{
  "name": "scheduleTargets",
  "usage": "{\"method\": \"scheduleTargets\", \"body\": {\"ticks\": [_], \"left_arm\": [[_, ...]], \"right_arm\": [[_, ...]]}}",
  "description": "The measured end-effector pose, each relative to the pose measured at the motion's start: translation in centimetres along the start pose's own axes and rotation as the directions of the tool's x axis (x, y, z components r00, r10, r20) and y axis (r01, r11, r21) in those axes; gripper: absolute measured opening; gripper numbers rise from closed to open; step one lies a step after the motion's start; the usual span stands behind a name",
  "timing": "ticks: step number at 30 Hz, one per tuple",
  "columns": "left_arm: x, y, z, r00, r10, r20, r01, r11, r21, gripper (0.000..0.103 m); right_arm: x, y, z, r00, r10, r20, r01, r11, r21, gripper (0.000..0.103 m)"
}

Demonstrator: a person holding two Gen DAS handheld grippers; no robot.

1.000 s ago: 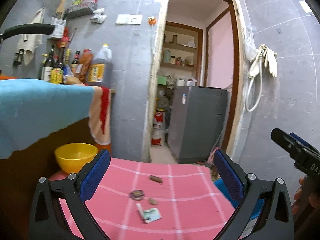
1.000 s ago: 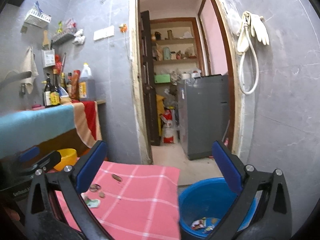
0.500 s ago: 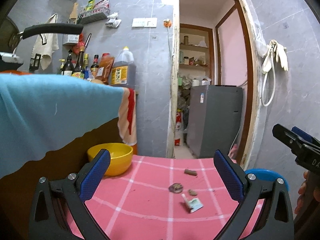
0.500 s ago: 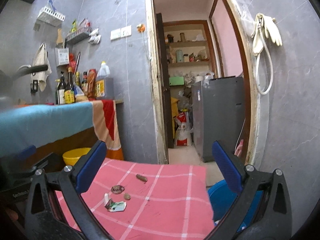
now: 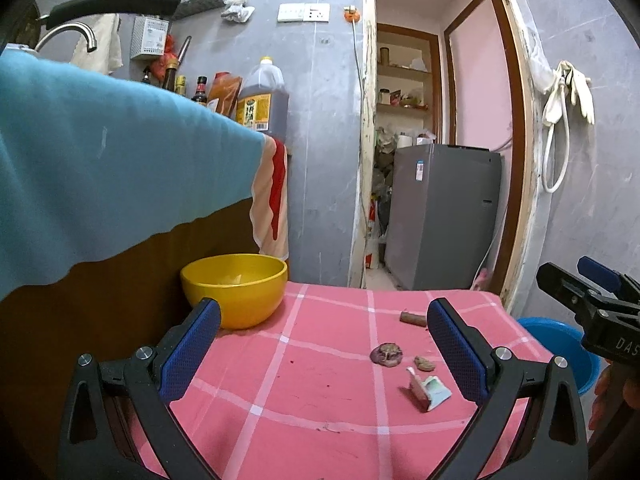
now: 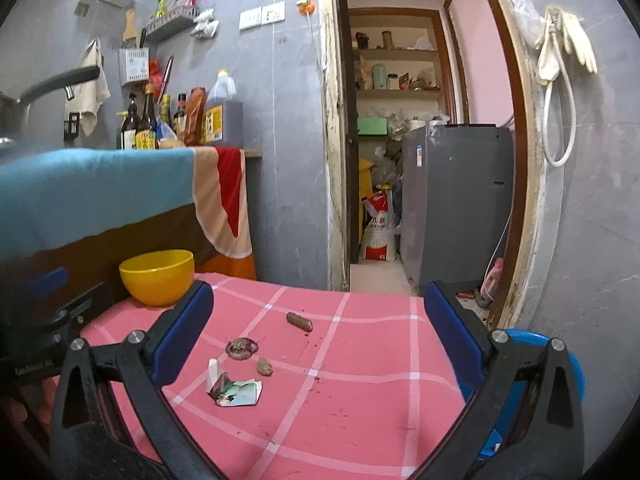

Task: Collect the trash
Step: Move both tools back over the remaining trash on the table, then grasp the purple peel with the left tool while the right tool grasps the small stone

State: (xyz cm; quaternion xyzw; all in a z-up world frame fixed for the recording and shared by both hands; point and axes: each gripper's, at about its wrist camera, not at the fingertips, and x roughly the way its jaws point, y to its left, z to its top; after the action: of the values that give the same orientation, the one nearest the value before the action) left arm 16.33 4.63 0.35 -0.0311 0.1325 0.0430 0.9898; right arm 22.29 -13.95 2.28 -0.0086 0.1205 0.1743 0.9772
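Trash lies on the pink checked tablecloth [image 5: 312, 384] [image 6: 360, 380]: a torn paper wrapper [image 5: 426, 387] [image 6: 234, 389], a purplish round scrap [image 5: 386, 354] [image 6: 241, 348], a small brown lump [image 5: 424, 363] [image 6: 264, 366] and a brown stick-shaped piece [image 5: 413, 318] [image 6: 299, 321]. My left gripper [image 5: 324, 346] hovers open above the near table, with the trash just inside its right finger. My right gripper [image 6: 320, 330] is open too, the trash lying ahead near its left finger. It also shows at the right edge of the left wrist view [image 5: 588, 300]. A blue bin [image 5: 560, 344] [image 6: 532, 344] stands beside the table's right edge.
A yellow bowl [image 5: 236, 288] [image 6: 157, 276] sits at the table's far left. A counter draped in blue and striped cloth [image 5: 100, 168] [image 6: 96, 184] carries bottles. Beyond an open doorway stands a grey appliance [image 5: 440, 216] [image 6: 456, 200]. A grey wall [image 6: 592, 208] bounds the right.
Both views have swung so the table and trash sit more centred and closer. The bin has slid to the right edge of the right wrist view. Both grippers stay open.
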Motion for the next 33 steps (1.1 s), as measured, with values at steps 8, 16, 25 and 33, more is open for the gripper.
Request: {"method": "scheduleTargets", "body": {"ticks": [8,16,25,33], "left_arm": [[3.4,0.7,-0.5,0.996,-0.021,-0.084,0.02,1.0,-0.002,0.101],[7.0,0.3,-0.9,0.97,-0.053,-0.236,0.057,0.998,0.008,0.1],[10.3,-0.2,-2.0,0.911,-0.111,-0.398,0.129,0.992,0.018,0.073],[11.8,-0.7,-2.6,0.864,-0.169,-0.474,0.192,0.981,-0.001,0.058]], "right_arm": [[3.6,0.0,-1.0,0.993,0.02,-0.112,-0.02,1.0,-0.005,0.102],[7.4,-0.5,-2.4,0.958,0.043,-0.283,-0.041,0.999,0.013,0.082],[10.6,0.2,-4.1,0.881,0.119,-0.457,-0.12,0.992,0.027,0.049],[12.4,1.5,-5.2,0.811,0.189,-0.554,-0.202,0.979,0.038,0.034]]}}
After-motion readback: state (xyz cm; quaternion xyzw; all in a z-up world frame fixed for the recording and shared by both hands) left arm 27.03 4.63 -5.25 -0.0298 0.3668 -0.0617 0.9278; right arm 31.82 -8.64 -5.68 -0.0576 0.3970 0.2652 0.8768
